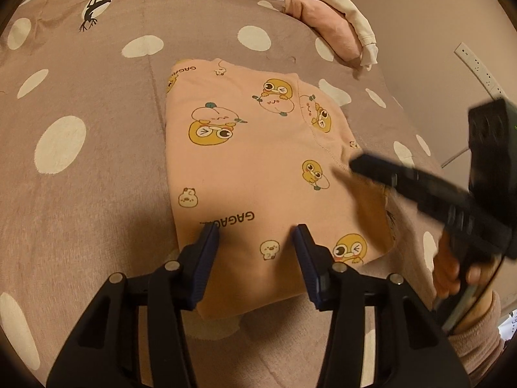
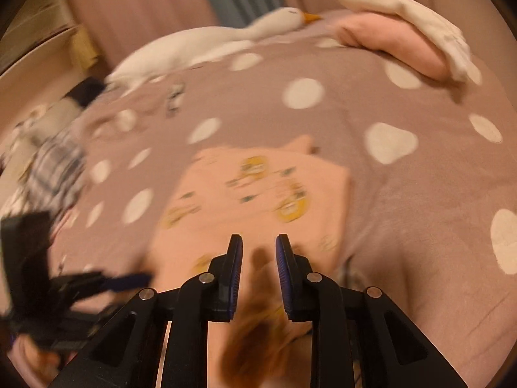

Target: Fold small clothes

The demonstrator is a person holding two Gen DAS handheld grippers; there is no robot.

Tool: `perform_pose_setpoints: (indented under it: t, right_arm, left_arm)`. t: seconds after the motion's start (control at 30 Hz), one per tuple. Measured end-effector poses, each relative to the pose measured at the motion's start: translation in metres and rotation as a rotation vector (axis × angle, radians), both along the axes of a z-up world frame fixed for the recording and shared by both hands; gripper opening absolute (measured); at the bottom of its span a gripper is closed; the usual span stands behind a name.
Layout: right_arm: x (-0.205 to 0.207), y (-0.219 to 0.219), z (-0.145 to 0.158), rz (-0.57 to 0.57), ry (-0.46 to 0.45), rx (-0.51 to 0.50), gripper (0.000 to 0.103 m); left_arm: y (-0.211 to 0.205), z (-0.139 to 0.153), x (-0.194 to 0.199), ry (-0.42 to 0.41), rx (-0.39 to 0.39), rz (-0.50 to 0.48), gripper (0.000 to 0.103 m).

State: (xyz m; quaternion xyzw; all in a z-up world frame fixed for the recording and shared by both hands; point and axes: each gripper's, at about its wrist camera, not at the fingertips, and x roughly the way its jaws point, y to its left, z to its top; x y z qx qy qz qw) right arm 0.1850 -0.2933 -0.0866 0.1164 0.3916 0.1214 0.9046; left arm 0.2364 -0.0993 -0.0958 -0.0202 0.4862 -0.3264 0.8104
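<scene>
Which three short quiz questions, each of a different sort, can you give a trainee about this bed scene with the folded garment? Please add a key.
1. True or false: the left gripper pinches the peach garment.
2. Multiple choice: what lies on the pink folded cloth at the far side of the bedspread? A) a cream cloth B) a book C) a shoe
3. Short answer: which toy animal lies at the far edge of the bed?

Key
1. False: its jaws stand apart over the near edge of the garment, pinching nothing.
2. A, the cream cloth.
3. A white goose with an orange beak.
</scene>
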Motion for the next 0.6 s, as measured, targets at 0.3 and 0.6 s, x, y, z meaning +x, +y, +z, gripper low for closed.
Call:
perform_pose_setpoints:
  t: [0.3,0.6]
  right_arm:
    - [-0.019,-0.014,-0.031,-0.055,0.059,-0.034,0.015]
    - [-0.048,-0.021,-0.007,-0.076,-0.024,-0.007,0.015]
  left_arm:
    - [0.007,-0.002,-0.01,-0.007,0.014,-0.009,0.049]
    - [0.036,-0.008,-0.023,0.008,0.022,0.026,0.049]
